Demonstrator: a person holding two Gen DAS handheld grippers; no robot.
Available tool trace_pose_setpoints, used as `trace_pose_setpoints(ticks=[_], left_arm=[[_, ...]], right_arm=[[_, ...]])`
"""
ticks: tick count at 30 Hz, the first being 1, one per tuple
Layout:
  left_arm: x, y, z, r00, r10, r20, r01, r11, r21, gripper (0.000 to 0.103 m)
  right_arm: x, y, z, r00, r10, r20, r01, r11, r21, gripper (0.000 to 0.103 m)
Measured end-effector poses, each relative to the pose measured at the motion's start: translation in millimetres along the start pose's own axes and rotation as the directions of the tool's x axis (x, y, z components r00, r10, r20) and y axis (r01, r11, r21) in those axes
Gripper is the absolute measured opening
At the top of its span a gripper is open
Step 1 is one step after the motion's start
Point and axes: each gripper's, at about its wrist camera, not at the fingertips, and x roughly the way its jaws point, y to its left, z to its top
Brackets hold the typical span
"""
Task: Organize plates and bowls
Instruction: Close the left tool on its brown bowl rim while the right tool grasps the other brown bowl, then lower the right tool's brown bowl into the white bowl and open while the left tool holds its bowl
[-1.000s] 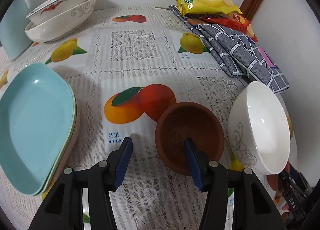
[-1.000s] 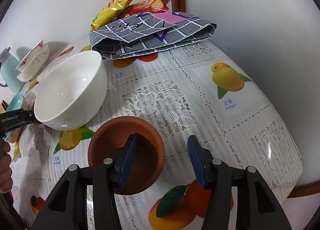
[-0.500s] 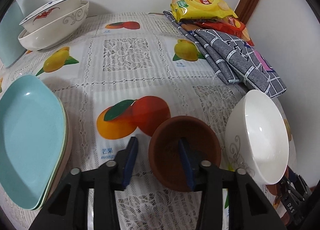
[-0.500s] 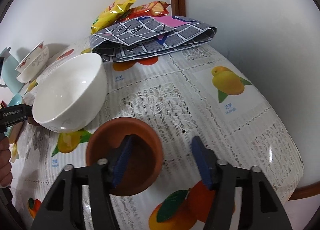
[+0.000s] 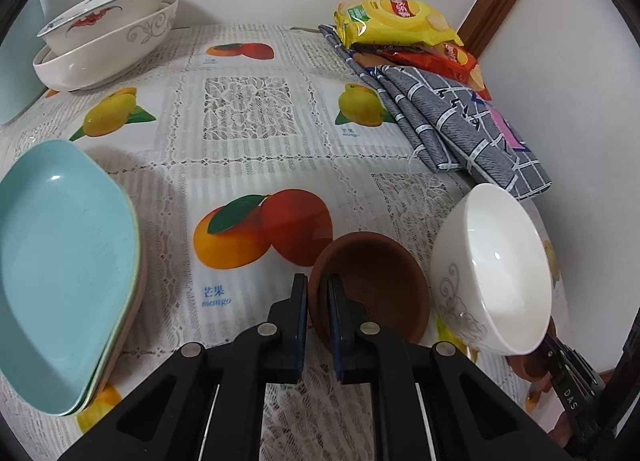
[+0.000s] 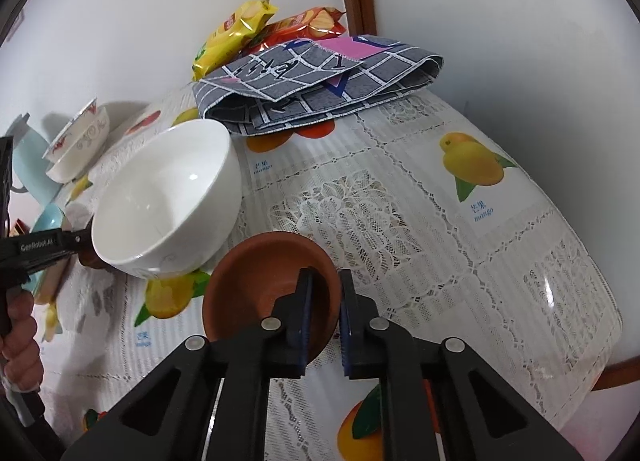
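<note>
The left tongs [image 5: 318, 297] are nearly shut, pinching the near rim of the left brown bowl [image 5: 376, 285], which sits on the worktop [image 5: 248, 165]. The right tongs [image 6: 323, 293] are clamped likewise on the rim of the right brown bowl [image 6: 260, 285]. Between the two, at 3 o'clock from the left bowl, the white bowl [image 5: 500, 269] is seen. Stacked blue plates [image 5: 60, 269] lie at 9 o'clock, patterned bowls [image 5: 108, 41] at 11. The grasping step seems done; next, a lift is called for, one brown bowl likely being nested in the other, the white bowl cleared.
</note>
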Motion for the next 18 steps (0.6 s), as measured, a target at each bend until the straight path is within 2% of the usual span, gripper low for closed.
trace_pose_setpoints(ticks=[7, 18], left_arm=[[-17, -1, -2, 1.000, -0.014, 0.028, 0.013, 1.000, 0.007, 0.007], [-5, -1, -5, 1.000, -0.021, -0.008, 0.021, 1.000, 0.015, 0.009]], right_arm=[[-13, 13, 1, 0.999, -0.005, 0.036, 0.006, 1.000, -0.028, 0.010], [-24, 10, -1, 0.999, -0.024, 0.036, 0.025, 1.000, -0.013, 0.010]])
